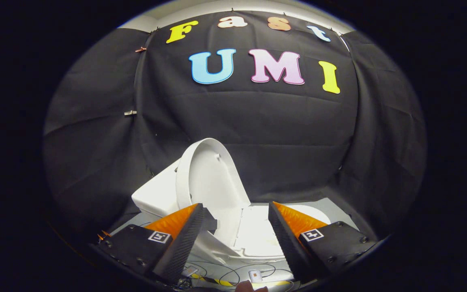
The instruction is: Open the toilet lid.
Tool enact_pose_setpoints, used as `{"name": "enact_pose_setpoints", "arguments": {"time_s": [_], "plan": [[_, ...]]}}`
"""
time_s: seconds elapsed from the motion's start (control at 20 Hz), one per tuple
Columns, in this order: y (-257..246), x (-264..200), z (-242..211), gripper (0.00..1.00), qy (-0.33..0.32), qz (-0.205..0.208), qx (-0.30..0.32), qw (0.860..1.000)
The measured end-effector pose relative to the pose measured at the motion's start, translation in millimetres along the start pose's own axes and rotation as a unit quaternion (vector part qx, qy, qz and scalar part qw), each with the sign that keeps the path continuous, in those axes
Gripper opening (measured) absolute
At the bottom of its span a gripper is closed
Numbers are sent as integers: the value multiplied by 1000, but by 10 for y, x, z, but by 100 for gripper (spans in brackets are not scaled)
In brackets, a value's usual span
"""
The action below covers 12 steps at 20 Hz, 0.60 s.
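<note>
Booth, black cloth wall behind. Toilet (168, 194) on the floor: lid (209, 174) already upright, leaning back against the tank so it stays. My tongs (239, 215): spread, empty, lid just beyond them.

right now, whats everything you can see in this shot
toilet lid: one, white, raised upright beyond the left finger, inner face showing
toilet: one, white, between and beyond the fingers, seat down
tank: one, white, behind the lid, beside the left finger
floor: grey, under the toilet
cables: several, dark, on the floor below the fingers, with a small white device
clips: two, on the black cloth wall
gripper: one, black with orange fingers, open, holding nothing, the toilet showing in the gap
</note>
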<state>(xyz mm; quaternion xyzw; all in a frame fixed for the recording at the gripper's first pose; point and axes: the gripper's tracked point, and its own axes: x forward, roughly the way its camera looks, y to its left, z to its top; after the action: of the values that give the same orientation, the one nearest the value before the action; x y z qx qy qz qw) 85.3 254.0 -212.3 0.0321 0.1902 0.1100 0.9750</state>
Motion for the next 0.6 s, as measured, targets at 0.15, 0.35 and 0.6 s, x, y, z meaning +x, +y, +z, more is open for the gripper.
{"name": "enact_pose_setpoints", "arguments": {"time_s": [0.15, 0.35, 0.6], "plan": [[-78, -105, 74, 100, -9, 4, 3, 1000], [-228, -306, 179, 100, -23, 3, 1, 1000], [-482, -531, 443, 100, -53, -3, 3, 999]]}}
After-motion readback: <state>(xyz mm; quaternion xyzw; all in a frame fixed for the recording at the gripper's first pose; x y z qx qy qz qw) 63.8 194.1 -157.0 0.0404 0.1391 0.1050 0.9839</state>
